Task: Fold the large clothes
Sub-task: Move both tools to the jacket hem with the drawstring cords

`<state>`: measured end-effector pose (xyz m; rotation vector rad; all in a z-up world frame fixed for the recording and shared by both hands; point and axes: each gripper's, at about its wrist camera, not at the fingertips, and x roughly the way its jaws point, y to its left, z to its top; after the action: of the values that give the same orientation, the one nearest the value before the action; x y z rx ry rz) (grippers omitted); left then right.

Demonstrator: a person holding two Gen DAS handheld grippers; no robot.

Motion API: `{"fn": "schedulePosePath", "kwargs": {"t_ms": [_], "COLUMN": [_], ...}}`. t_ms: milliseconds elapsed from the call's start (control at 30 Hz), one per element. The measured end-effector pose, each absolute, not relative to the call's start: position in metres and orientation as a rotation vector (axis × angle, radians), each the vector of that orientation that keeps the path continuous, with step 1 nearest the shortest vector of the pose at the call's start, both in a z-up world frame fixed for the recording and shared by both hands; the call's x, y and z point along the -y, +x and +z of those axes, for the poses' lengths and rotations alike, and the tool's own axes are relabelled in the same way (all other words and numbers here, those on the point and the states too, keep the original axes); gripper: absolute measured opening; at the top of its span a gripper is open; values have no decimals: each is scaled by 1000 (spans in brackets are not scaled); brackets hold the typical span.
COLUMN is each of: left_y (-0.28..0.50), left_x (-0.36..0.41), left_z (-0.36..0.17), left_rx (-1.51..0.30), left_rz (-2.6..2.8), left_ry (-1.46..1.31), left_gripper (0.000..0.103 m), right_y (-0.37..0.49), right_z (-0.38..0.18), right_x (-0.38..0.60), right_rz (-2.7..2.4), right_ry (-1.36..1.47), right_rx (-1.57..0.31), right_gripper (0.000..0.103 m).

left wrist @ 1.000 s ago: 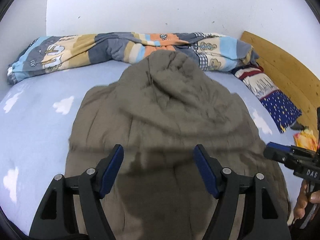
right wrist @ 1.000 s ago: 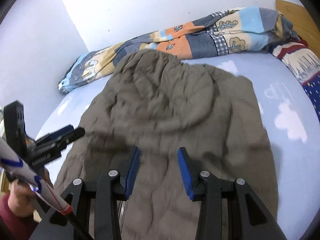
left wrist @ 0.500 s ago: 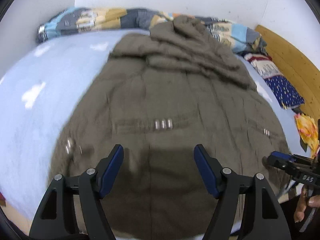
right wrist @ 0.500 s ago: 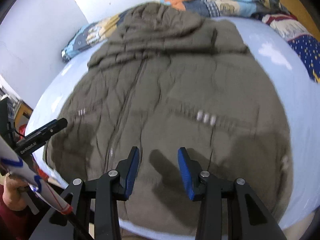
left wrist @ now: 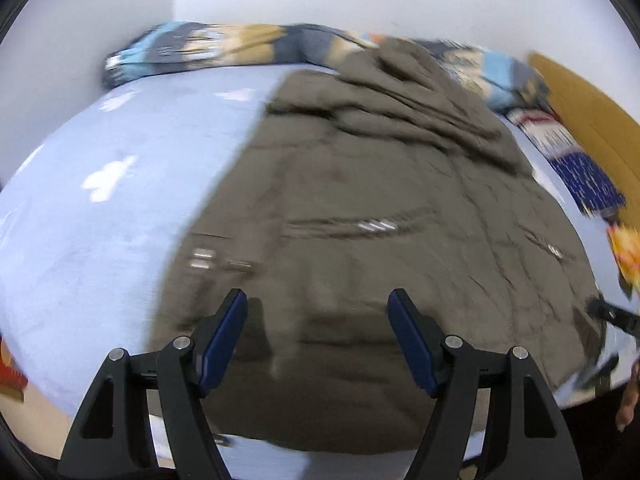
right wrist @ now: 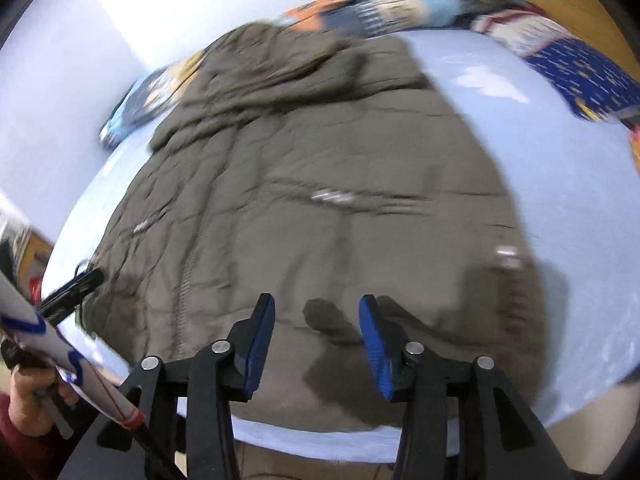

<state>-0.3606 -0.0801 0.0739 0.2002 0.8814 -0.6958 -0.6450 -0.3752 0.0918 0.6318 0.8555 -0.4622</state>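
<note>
Hand-held gripper rigs and sleeve, as seen from both wrist views.

Left gripper (left wrist: 318, 336): black angular arms, silver pivot screws, dark blue pads. Right gripper (right wrist: 316, 344): same black frame, brighter blue ribbed pads. At 8 o'clock in the right view, a dark red sleeve (right wrist: 14, 436) and a white handle (right wrist: 48, 352) marked in blue and red are noted.

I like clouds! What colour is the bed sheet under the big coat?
Light blue with white clouds; the sheet shows best in the left wrist view.

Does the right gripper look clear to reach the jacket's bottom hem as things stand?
Probably yes: the right gripper, jaws opening with nothing between them, hangs right above the jacket, whose near hem lies uncovered at the bed edge.
</note>
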Motion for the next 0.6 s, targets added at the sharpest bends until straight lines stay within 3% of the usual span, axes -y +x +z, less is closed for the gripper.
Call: {"fn": "schedulePosePath", "kwargs": {"t_ms": [200,367,433,500,600], "left_y": [-339,-332,-317,-304,-286], "left_x": [64,41,20,1,-27], "left_z": [49,75,82,80,61], "left_rx": [-976,-954,-950,-976,-1077], "left_rz": [-644,-694,-650,-607,-576], "left_ry": [194,77,23,-19,-164], "left_gripper": [72,72,72,72,72], "right_y": [-663,-675,-689,-706,-729], "right_z": [67,84,93,93,78], "right_x": [393,396,402,411,426], "right_rz": [-486,-496,-552,-608,-645], "right_ry": [740,744,727,745,850], "right_rx": [-892,-811,-774,-744,-718], "right_gripper": [50,50,55,67,68]}}
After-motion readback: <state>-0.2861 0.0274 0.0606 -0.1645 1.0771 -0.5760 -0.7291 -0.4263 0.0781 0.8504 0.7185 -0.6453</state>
